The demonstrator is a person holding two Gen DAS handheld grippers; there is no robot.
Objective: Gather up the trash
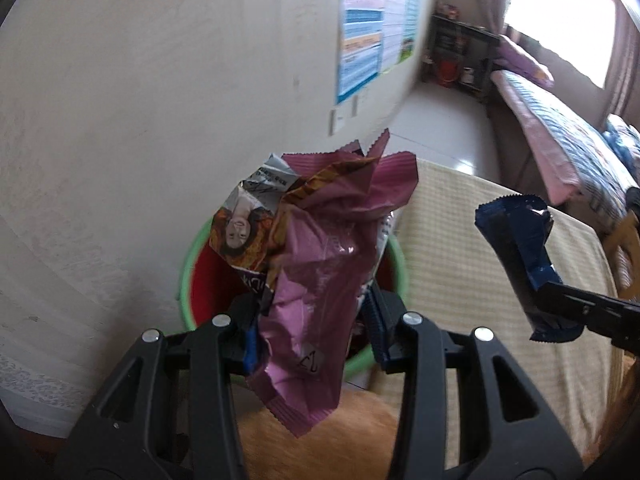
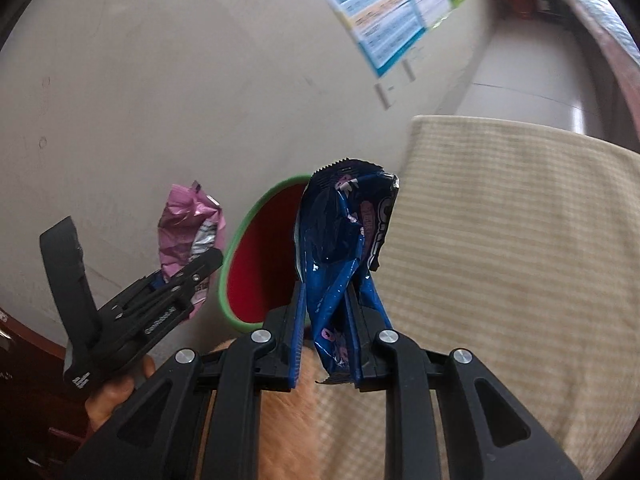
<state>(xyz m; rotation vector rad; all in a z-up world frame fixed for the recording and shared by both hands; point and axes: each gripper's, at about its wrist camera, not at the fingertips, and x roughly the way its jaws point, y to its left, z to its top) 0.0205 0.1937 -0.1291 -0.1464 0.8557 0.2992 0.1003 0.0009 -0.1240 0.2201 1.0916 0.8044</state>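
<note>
Clamping a crumpled purple foil snack wrapper (image 1: 320,280) between its blue-padded fingers, the left gripper (image 1: 316,340) has its jaws drawn partway in, pressing the wrapper's lower part from both sides while the rest fans upward with a printed picture panel folded over at the left. Directly beyond that wrapper sits a round bin with a green rim and red inside (image 1: 188,276), its mouth largely covered from this view by the wrapper held in front of it. The bin stands against a pale plastered wall (image 1: 140,120), at the edge of a table covered with a cream checked cloth (image 1: 480,260). The right gripper (image 2: 326,340) has its jaws nearly closed on a crinkled dark blue snack wrapper (image 2: 344,240), which stands up between the fingers with its serrated end at the top. In the right wrist view the same bin shows just behind and left of the blue wrapper, with the purple wrapper and the left gripper farther left, a hand (image 2: 116,392) visible beneath that gripper. A blue and white printed poster (image 1: 376,28) hangs on the wall above, and a bed with a pink and blue quilt (image 1: 560,140) lies at the far right under a bright window (image 1: 560,20).
</note>
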